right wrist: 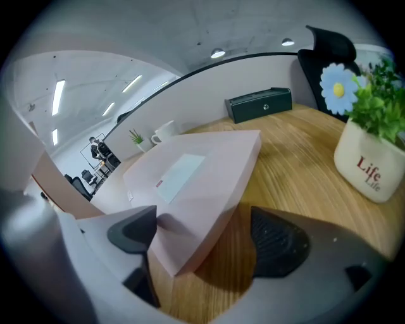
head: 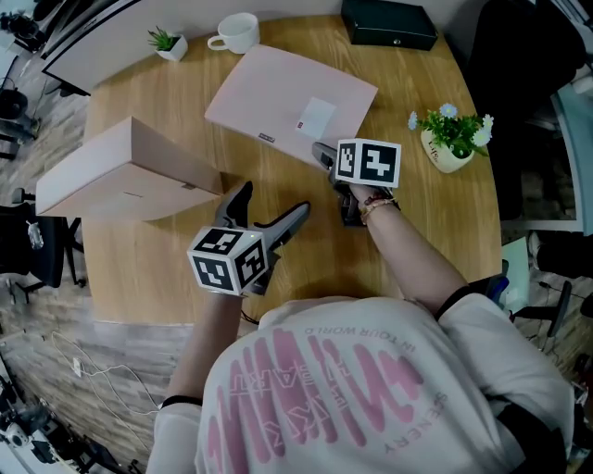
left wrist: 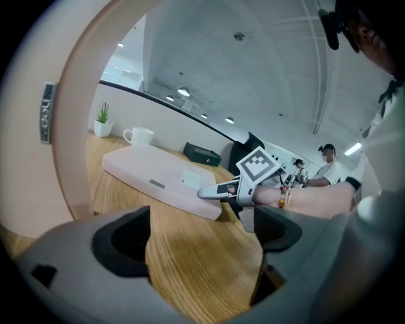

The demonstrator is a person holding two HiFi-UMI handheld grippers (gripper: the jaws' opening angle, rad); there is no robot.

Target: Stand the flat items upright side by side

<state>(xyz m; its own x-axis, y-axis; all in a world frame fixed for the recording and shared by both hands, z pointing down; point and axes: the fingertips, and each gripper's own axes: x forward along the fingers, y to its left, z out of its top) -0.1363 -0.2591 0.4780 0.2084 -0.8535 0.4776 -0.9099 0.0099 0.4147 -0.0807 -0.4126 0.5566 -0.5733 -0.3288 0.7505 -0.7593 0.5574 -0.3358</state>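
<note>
A flat pink box (head: 278,93) lies on the round wooden table (head: 408,213). My right gripper (head: 326,159) stands open at its near corner. In the right gripper view that corner (right wrist: 196,183) sits between the jaws, against the left pad (right wrist: 134,233) and apart from the right pad. A second pink box (head: 116,176) rests at the table's left, raised off the wood. My left gripper (head: 273,202) hovers open beside it over bare wood, with nothing between its fingers (left wrist: 123,240). In the left gripper view that second box (left wrist: 38,126) fills the left side.
At the table's far edge stand a white mug (head: 239,32), a small potted plant (head: 169,41) and a black case (head: 387,23). A flower pot (head: 451,137) stands right of the flat box. Office chairs stand round the table.
</note>
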